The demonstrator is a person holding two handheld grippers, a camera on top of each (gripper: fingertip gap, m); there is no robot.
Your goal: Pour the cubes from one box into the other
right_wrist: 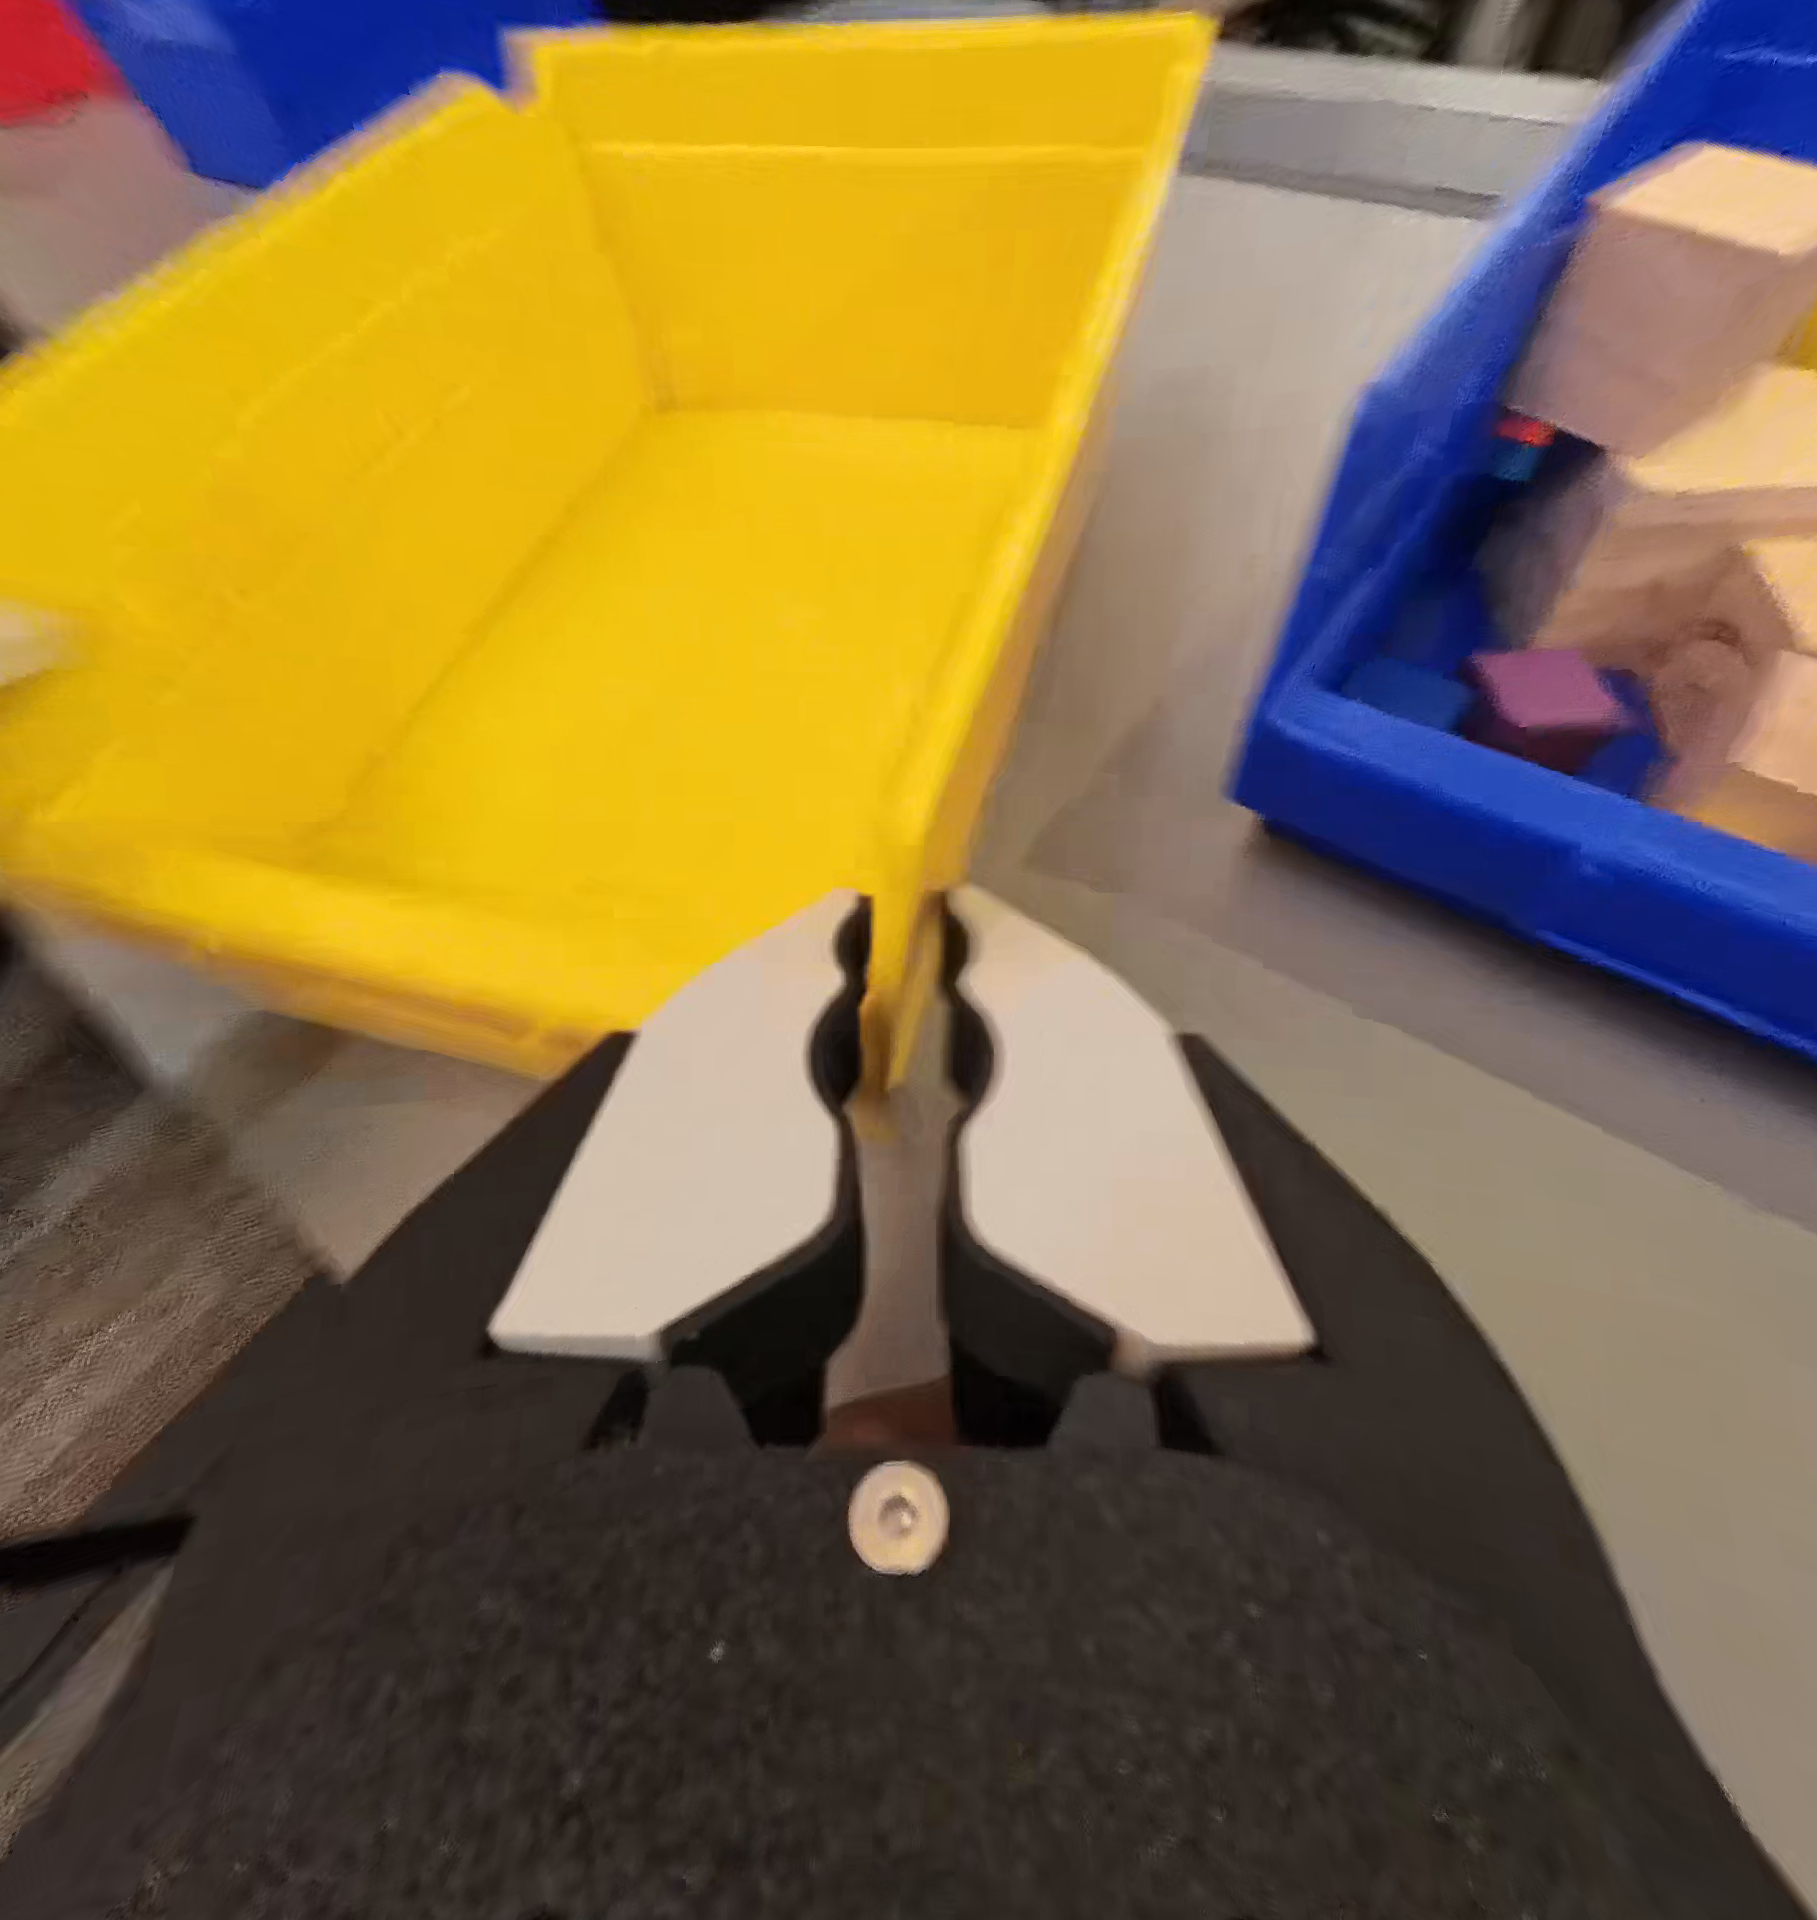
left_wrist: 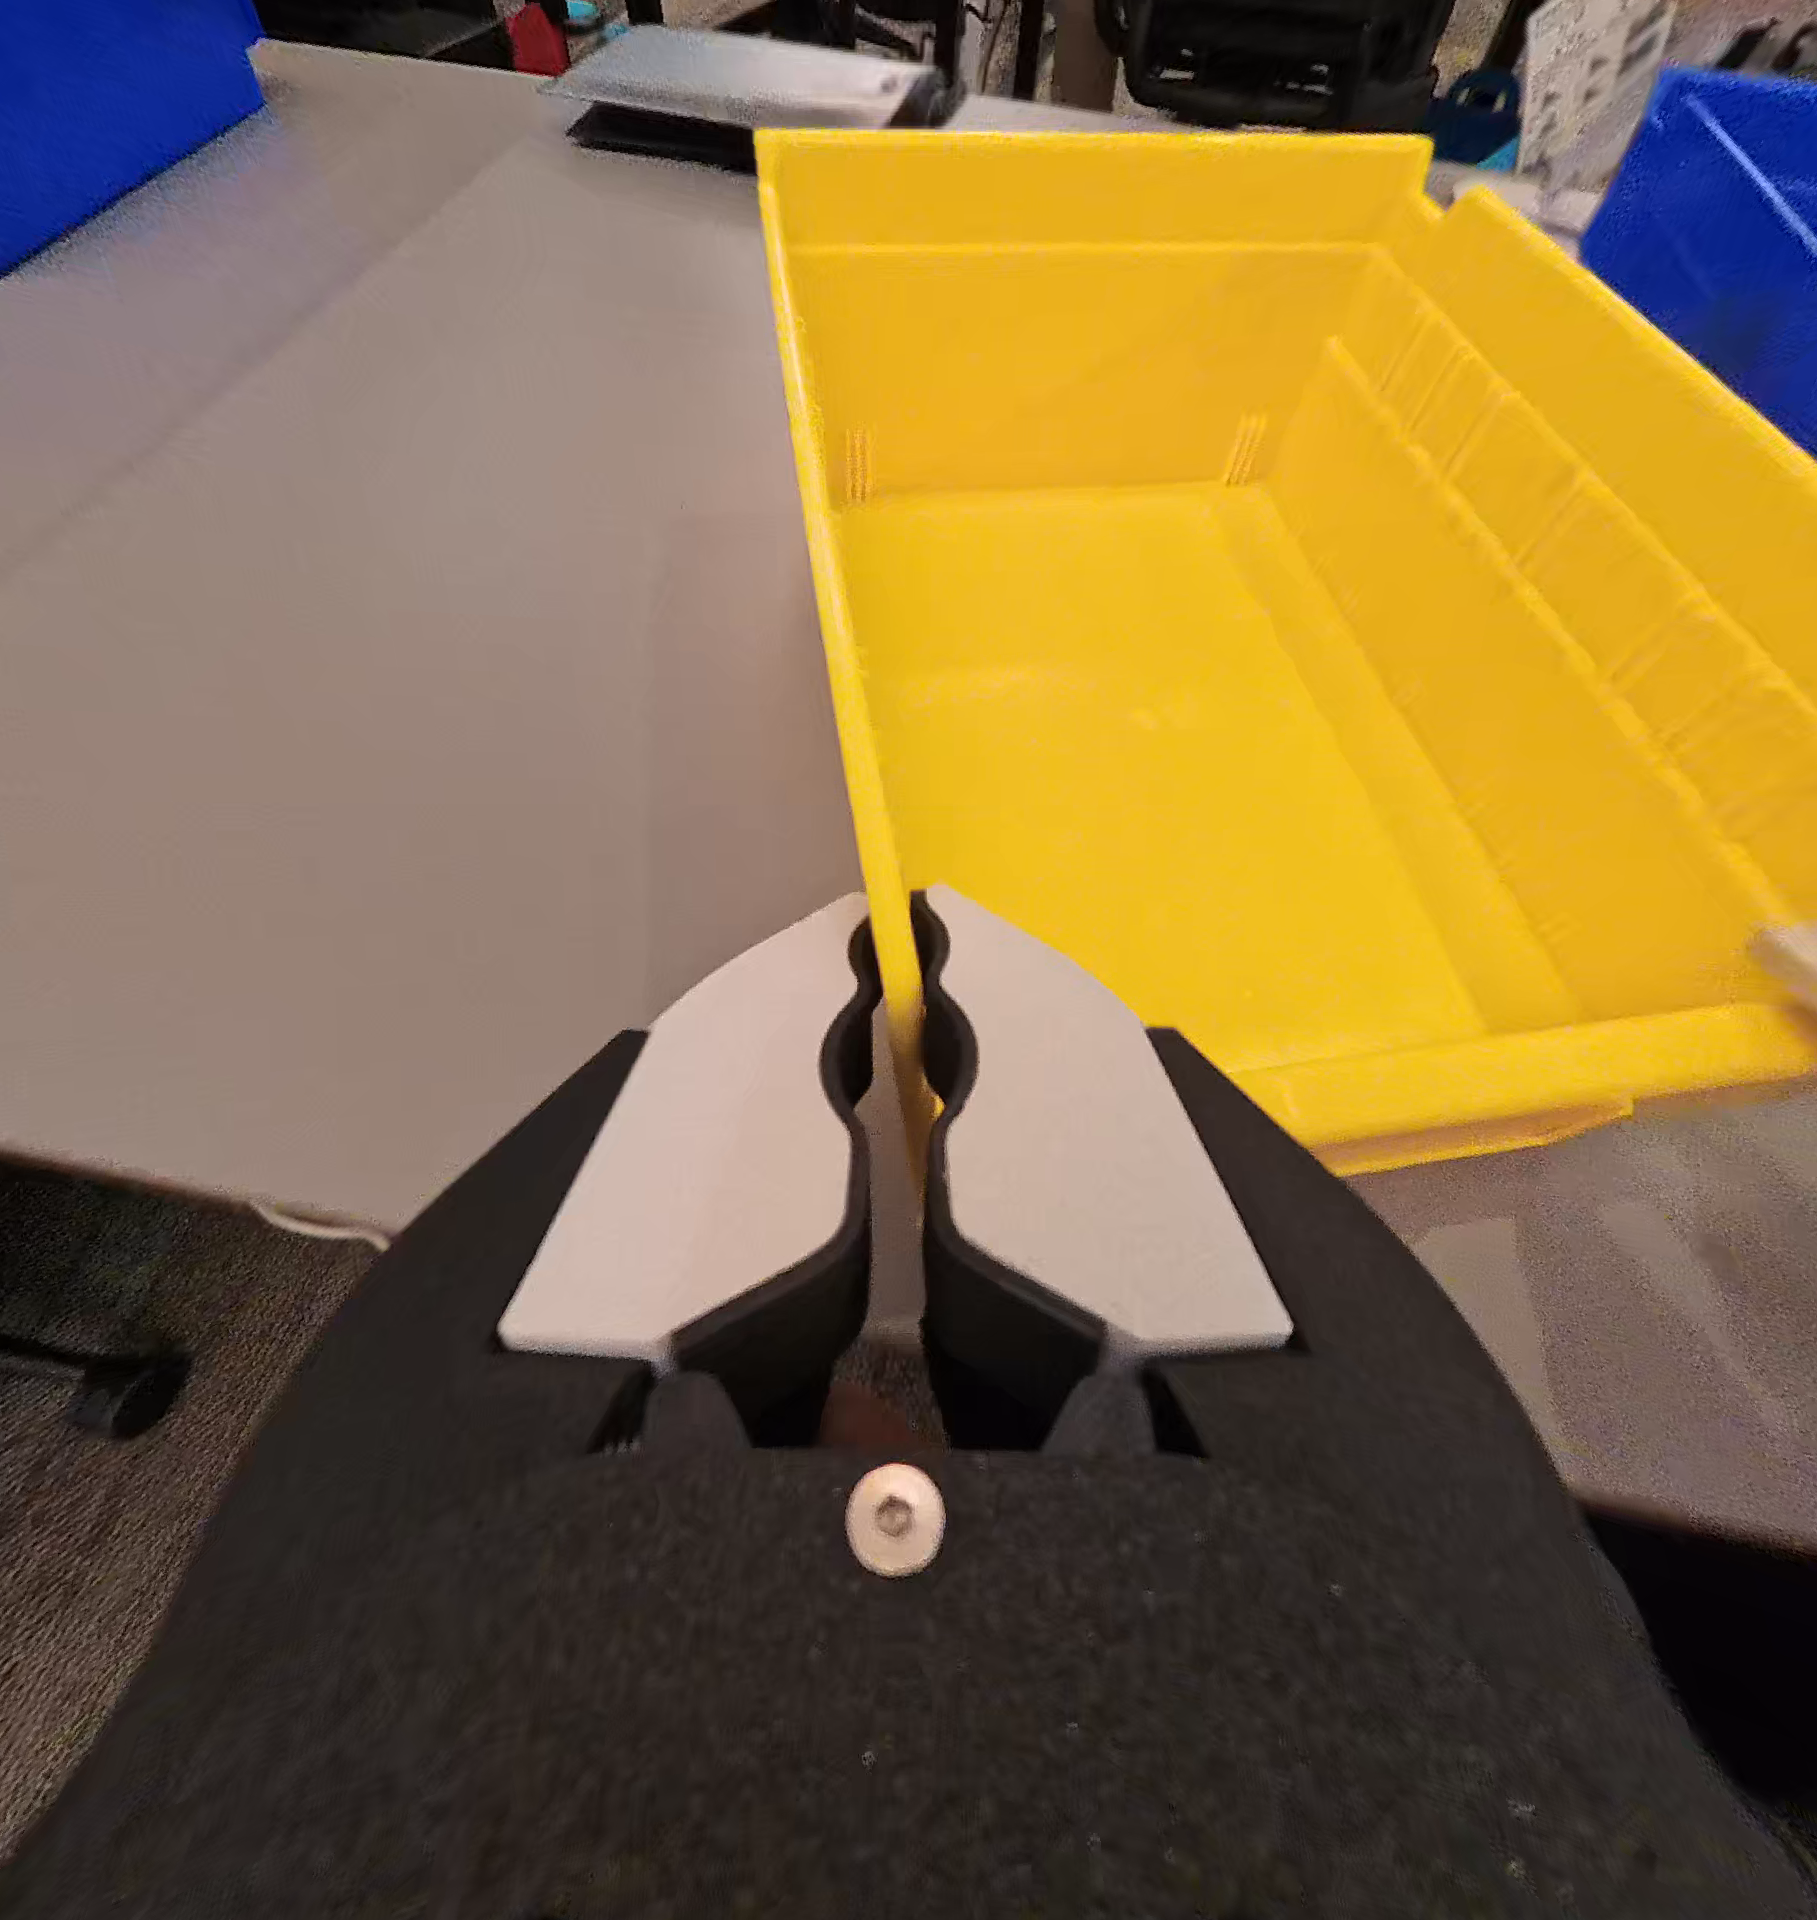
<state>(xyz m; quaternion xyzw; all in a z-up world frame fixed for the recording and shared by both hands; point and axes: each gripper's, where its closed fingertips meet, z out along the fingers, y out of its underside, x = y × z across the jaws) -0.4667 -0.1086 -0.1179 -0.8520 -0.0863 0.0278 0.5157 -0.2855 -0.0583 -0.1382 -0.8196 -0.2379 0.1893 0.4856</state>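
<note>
An empty yellow box [left_wrist: 1070, 343] fills the left wrist view. My left gripper [left_wrist: 896, 904] is shut on the box's thin left wall near its front corner, with both pads pressed on it. In the right wrist view my right gripper [right_wrist: 904, 904] is shut on the right wall of the same yellow box [right_wrist: 842, 270] near its front corner. A blue box [right_wrist: 1506, 831] to its right holds several pale wooden cubes [right_wrist: 1714, 249] and small coloured ones, one of them purple [right_wrist: 1543, 701]. The tip of the other gripper shows at the right edge of the left wrist view [left_wrist: 1808, 977].
The boxes are over a grey table [left_wrist: 416, 623] whose front edge lies close under my grippers, with carpet below. The blue box with the cubes shows at the right [left_wrist: 1735, 260], and another blue box stands at the far left [left_wrist: 83, 114]. A flat grey device [left_wrist: 748, 83] lies at the back.
</note>
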